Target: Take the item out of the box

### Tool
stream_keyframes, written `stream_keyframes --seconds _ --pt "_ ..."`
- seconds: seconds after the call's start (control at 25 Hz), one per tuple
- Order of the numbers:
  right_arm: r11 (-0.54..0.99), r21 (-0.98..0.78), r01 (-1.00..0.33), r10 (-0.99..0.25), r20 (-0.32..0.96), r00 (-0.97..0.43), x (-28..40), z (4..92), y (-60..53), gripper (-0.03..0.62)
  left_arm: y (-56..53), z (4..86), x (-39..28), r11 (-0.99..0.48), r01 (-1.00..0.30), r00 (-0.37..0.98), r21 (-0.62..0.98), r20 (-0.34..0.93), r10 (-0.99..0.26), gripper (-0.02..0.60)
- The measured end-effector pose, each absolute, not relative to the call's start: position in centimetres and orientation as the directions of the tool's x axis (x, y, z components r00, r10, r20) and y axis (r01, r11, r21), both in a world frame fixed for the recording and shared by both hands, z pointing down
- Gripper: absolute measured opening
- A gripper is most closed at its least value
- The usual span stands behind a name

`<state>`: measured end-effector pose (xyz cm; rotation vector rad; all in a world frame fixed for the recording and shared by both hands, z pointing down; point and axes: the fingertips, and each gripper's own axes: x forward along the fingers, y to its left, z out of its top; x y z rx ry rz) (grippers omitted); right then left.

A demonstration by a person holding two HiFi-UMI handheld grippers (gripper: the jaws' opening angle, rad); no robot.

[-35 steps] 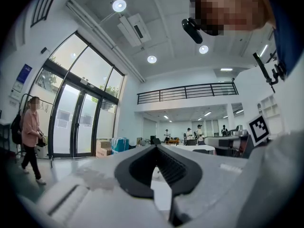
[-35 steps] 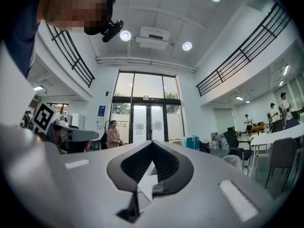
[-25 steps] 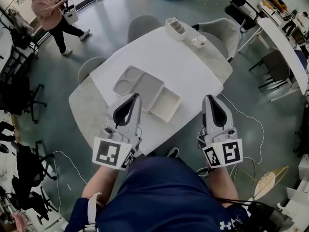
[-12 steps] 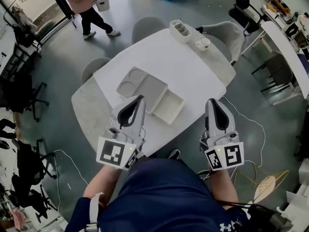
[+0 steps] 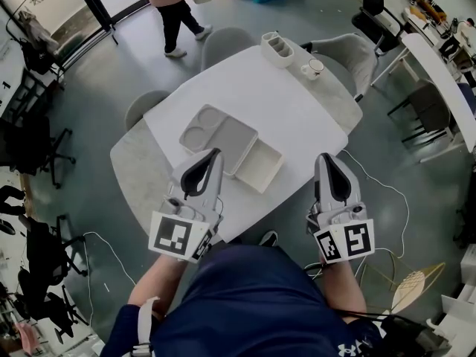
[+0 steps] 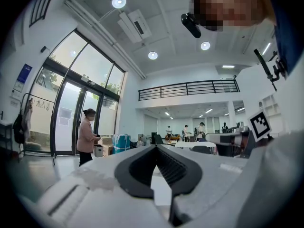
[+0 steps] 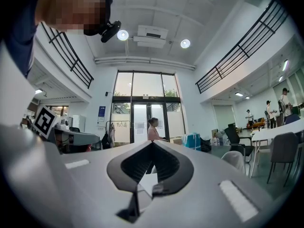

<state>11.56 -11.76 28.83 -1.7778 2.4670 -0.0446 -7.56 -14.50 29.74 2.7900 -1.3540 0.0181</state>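
The left hand-held gripper (image 5: 214, 153) has its jaws closed together with nothing between them, and so does the right hand-held gripper (image 5: 325, 157) — both sit level at the near edge of the table (image 5: 297, 110). Between them, nearer the left one, the open white box (image 5: 259, 162) lies on the table, touching a grey compartment tray (image 5: 219, 134) on its far-left side.

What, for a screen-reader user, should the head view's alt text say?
A person's left gripper and right gripper, both shut and empty, hover at the near edge of a white table. Just ahead of the left one lie a grey divided tray and an open white box, side by side; another person walks beyond the table.
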Motion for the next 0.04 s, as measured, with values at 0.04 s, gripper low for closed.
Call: stream_keyframes --seconds 0.04 --pt "0.319 -0.082 -0.944 -0.947 -0.064 -0.314 11.5 28.82 -11.63 0.002 -14.37 29.74 -7.6 -0.617 -0.786 0.618 0.031 0.029 -0.786 0.002"
